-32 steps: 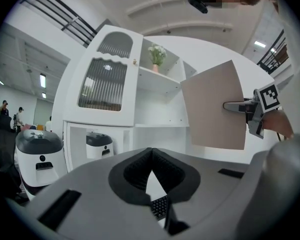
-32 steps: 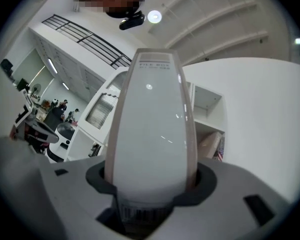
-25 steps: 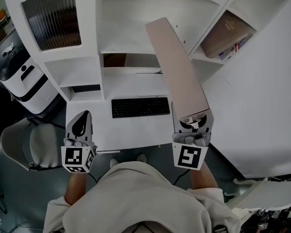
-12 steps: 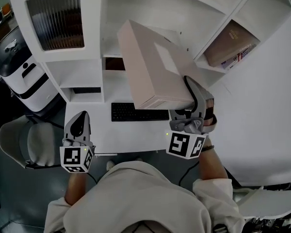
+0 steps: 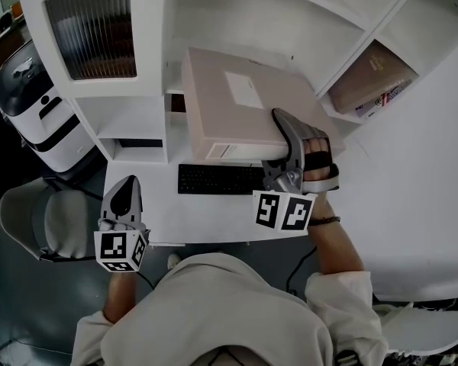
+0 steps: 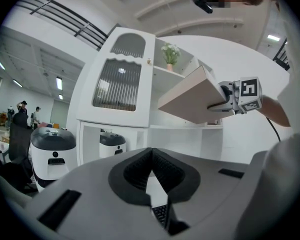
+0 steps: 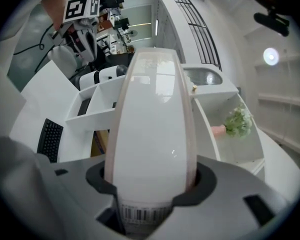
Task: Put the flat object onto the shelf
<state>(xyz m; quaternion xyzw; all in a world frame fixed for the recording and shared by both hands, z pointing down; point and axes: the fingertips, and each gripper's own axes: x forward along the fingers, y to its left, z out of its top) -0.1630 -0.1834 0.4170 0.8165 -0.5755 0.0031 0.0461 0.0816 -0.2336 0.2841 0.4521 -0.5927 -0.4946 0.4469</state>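
The flat object is a pinkish-beige flat box [image 5: 233, 101] with a white label on top. It hangs level over the back of the white desk [image 5: 153, 204], in front of the white shelf unit [image 5: 244, 14]. My right gripper [image 5: 288, 139] is shut on the box's near right corner. In the right gripper view the box [image 7: 151, 119] fills the gap between the jaws, barcode end nearest. My left gripper [image 5: 125, 193] is shut and holds nothing, low over the desk's front left. The left gripper view shows the box [image 6: 190, 96] raised at the right.
A black keyboard [image 5: 217, 179] lies on the desk under the box. A book [image 5: 370, 78] leans in a shelf compartment at the right. A ribbed-glass cabinet door [image 5: 91, 25] is at upper left, a white-and-black machine [image 5: 30, 105] and a chair [image 5: 42, 223] to the left.
The right gripper has rolled over, turning the box from edge-on to lying flat and carrying it left, over the back of the desk. The left gripper has stayed put.
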